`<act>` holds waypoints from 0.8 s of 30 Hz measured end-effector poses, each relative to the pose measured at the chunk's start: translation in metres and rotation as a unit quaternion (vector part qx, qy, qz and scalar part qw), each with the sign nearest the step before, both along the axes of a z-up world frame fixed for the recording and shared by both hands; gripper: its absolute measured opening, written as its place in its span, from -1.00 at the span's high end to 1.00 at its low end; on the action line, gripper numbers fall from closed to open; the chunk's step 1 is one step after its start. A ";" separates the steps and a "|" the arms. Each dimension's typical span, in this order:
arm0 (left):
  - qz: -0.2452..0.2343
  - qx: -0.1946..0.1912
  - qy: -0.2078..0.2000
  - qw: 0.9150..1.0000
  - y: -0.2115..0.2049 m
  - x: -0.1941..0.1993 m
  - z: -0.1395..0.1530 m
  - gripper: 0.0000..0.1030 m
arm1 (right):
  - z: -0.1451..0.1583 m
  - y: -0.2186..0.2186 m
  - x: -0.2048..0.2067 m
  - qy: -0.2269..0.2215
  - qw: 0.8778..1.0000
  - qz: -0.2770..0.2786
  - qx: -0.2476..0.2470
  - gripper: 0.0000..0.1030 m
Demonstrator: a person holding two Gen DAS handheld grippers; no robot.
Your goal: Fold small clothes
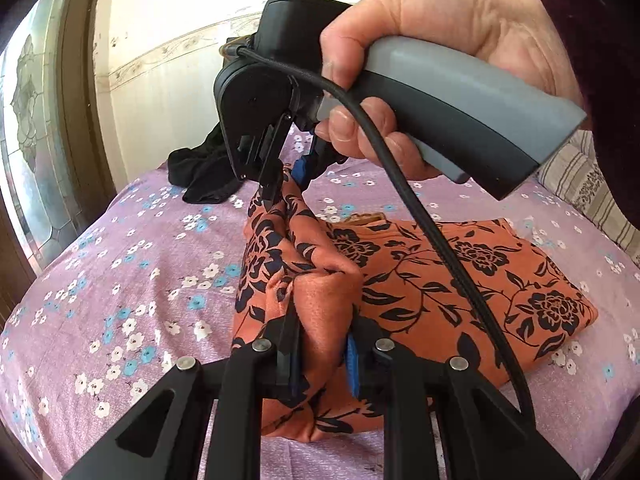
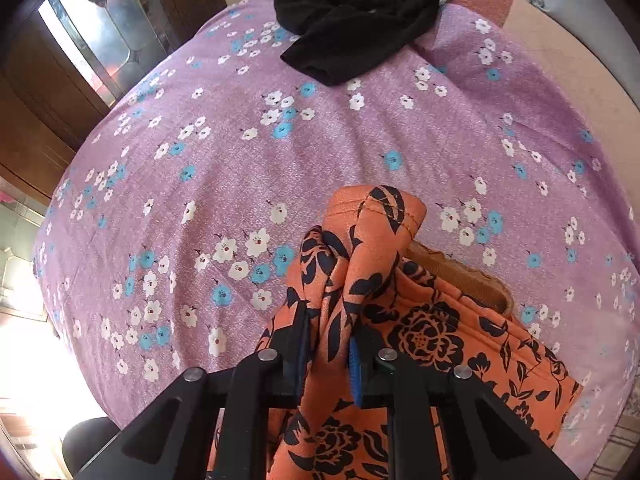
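An orange garment with a black flower print [image 1: 460,280] lies partly folded on the purple flowered bed sheet [image 1: 120,280]. My left gripper [image 1: 324,356] is shut on a bunched near edge of it, lifted off the sheet. My right gripper [image 1: 286,184], held by a hand, is shut on the far end of the same lifted edge. In the right wrist view the right gripper [image 2: 328,356] pinches a raised fold of the orange garment [image 2: 440,332], whose hem stands up above the fingers.
A black garment [image 2: 356,24] lies crumpled at the far end of the bed, also in the left wrist view [image 1: 200,168]. A striped pillow [image 1: 592,196] lies at the right. A wooden glazed door [image 1: 36,140] stands left of the bed.
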State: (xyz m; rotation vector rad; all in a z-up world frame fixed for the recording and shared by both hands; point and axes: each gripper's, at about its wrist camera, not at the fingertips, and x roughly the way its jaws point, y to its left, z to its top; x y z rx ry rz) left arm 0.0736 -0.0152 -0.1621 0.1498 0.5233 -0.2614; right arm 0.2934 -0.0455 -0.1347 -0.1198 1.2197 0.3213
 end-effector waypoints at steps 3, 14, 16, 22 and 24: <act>-0.033 0.010 -0.010 0.999 -0.018 -0.012 0.002 0.65 | 0.009 -0.045 -0.016 -0.022 0.998 -0.023 0.049 0.71; -0.174 -0.036 0.004 0.984 -0.125 -0.029 0.042 0.65 | 0.031 -0.209 -0.067 -0.092 0.984 -0.104 0.115 0.72; -0.197 -0.032 0.006 0.980 -0.152 -0.027 0.043 0.66 | 0.025 -0.236 -0.068 -0.090 0.982 -0.122 0.113 0.72; -0.237 0.004 0.037 0.971 -0.217 -0.025 0.013 0.66 | -0.022 -0.306 -0.073 -0.071 0.973 -0.173 0.133 0.72; -0.243 0.016 0.058 0.968 -0.231 -0.022 -0.002 0.65 | -0.040 -0.320 -0.076 -0.067 0.970 -0.187 0.140 0.72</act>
